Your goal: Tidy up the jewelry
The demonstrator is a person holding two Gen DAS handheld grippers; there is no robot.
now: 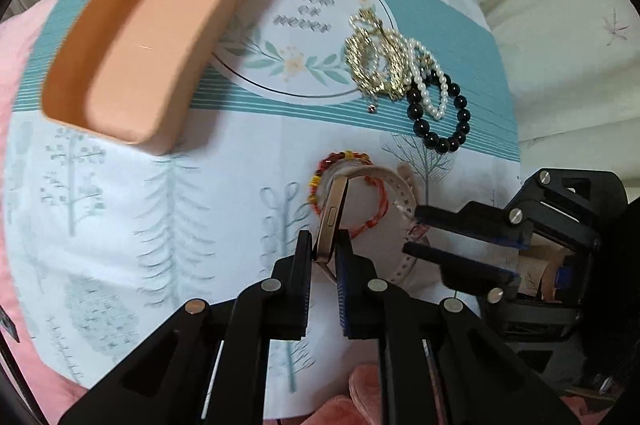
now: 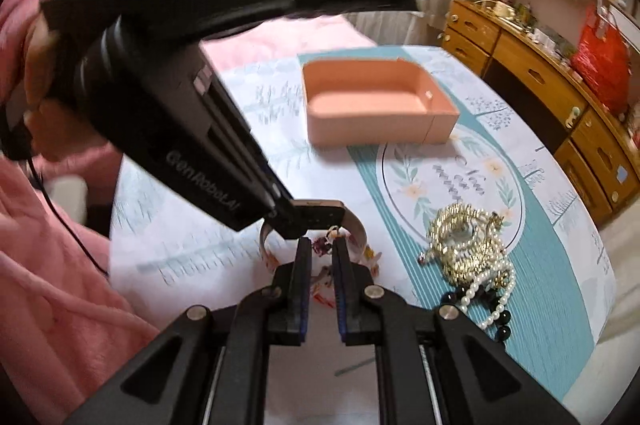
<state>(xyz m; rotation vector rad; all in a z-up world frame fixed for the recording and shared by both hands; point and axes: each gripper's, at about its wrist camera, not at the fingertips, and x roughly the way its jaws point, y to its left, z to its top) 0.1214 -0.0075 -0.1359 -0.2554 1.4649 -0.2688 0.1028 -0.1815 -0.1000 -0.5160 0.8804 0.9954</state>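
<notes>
My left fingers (image 1: 325, 241) are clamped on the watch (image 1: 332, 213), pinching its flat, rose-gold metal case edge-on, so the case stands upright between the pads. Its pale, perforated strap (image 1: 400, 185) loops off to the right towards my right fingers (image 1: 414, 231), which are nearly closed on the strap's far end; whether the pads actually press it I cannot tell, as that spot is blurred. In the right wrist view the same right fingers (image 2: 322, 245) sit just below the watch (image 2: 320, 215), with a thin gap between the blue ribbed pads.

Behind the watch lies a bracelet (image 1: 340, 161) of small red and amber beads with an orange cord, touching the strap. Further back on the right sits a tangled heap: gold chains (image 1: 376, 65), a white pearl string (image 1: 430, 89) and a ring of glossy black beads (image 1: 440, 121), all overlapping. The peach tray (image 1: 80, 65), smooth, matte and rectangular with rounded corners, stands well apart on the far left. Everything rests on a cloth (image 1: 160, 225) printed with pale trees and teal stripes that covers the table.
</notes>
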